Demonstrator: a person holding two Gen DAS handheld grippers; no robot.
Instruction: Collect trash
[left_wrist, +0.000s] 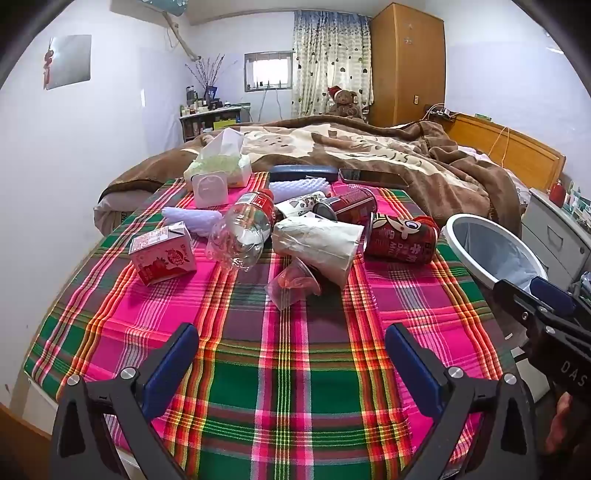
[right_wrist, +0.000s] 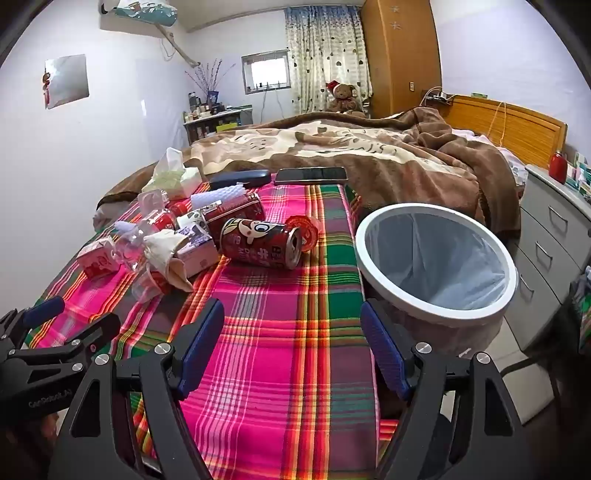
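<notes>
- Plainly, both the left tongs (left_wrist: 291, 363) and right tongs (right_wrist: 291, 345) gape wide, empty.
- The red printed drink can (right_wrist: 260, 242) lies on its side ahead-left of the right tongs, long axis crosswise, nearer them.
- The white-rimmed lined bin (right_wrist: 511, 266) stands just right.

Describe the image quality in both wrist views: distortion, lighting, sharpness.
Left wrist view: strong fisheye bending, dark vignette corners, window blown out, plaid cloth sharp. Right wrist view: same bending, bin rim warped oval, soft even light, shadow under the right tool.
</notes>
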